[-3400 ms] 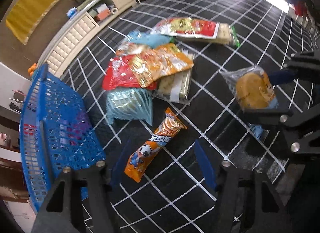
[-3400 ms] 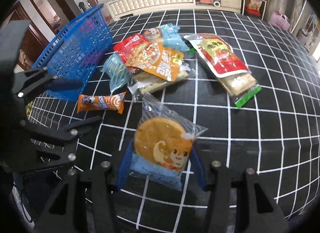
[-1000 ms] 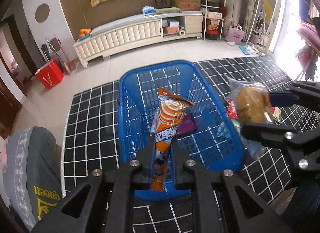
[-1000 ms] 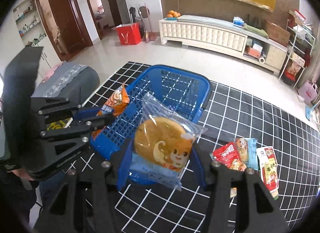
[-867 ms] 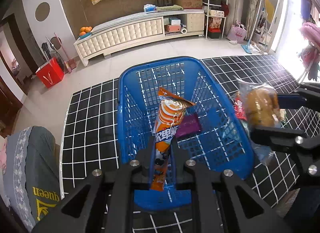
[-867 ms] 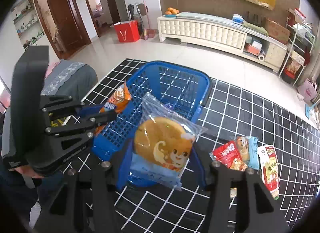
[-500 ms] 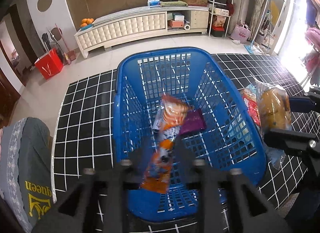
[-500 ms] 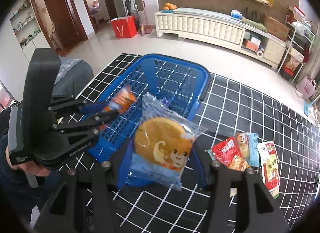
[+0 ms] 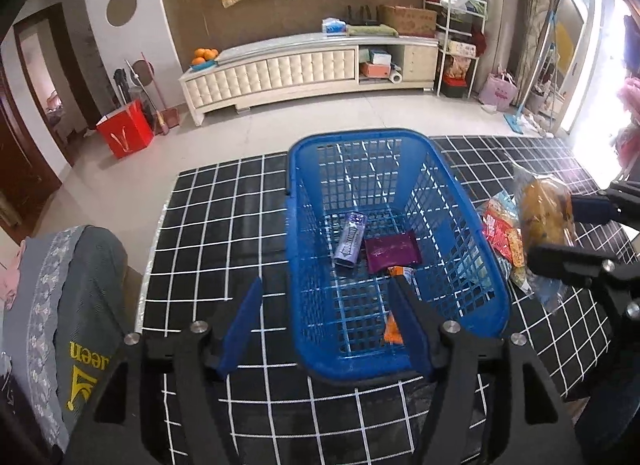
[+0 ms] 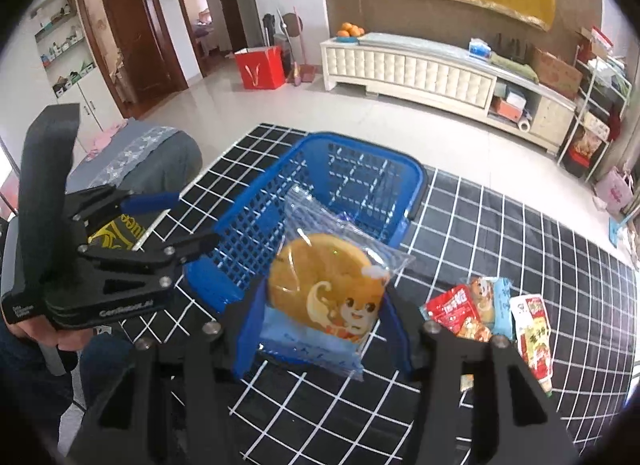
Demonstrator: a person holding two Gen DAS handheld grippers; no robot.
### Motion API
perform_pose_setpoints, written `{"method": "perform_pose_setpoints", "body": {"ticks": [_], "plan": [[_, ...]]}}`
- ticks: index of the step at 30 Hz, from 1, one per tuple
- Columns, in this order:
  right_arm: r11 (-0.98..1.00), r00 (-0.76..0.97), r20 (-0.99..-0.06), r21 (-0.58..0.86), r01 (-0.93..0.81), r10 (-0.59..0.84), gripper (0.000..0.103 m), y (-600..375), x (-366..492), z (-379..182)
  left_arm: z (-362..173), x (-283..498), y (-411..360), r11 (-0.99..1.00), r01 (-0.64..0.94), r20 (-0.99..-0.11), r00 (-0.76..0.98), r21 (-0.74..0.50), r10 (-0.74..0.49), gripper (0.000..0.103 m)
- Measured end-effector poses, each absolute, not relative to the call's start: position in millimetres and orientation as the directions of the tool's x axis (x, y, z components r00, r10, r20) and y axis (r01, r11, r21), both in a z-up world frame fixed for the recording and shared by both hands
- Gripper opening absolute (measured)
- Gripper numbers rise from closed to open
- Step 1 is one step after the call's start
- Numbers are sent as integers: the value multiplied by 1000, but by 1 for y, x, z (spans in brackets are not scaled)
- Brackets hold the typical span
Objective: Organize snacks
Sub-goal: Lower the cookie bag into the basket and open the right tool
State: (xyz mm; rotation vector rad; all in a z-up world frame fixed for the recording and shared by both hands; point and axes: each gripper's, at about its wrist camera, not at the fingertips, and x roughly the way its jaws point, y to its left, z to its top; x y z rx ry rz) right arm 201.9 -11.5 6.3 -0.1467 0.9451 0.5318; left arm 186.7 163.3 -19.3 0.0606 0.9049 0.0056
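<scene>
Released since the earlier frame, the orange snack (image 9: 394,329) now lies in the blue basket (image 9: 362,139) beside a purple packet (image 9: 392,251); left gripper (image 9: 326,329) jaws have just been opening and stand apart, empty; right gripper (image 10: 322,321) is clamped on the biscuit packet (image 10: 328,291), just beside the basket. Carry it over the rim before loosening; release low, centred.

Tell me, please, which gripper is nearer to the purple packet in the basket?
Left. The left gripper hangs open directly over the blue basket holding the purple packet. The right gripper, clamping the round cake packet, is beside the basket, outside it.
</scene>
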Motion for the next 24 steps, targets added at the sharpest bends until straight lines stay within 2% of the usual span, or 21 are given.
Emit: {"method": "perform_pose_setpoints", "body": {"ticks": [10, 16, 24], "plan": [[844, 404, -834, 130, -520, 377, 59, 28, 233, -13, -19, 176, 185, 995, -17, -779, 621, 94, 84, 74], [833, 344, -870, 125, -539, 353, 59, 54, 250, -45, -37, 181, 202, 995, -47, -794, 600, 89, 99, 74], [834, 244, -914, 154, -530, 324, 59, 74, 262, -87, -57, 184, 224, 997, -80, -810, 583, 22, 65, 74]]}}
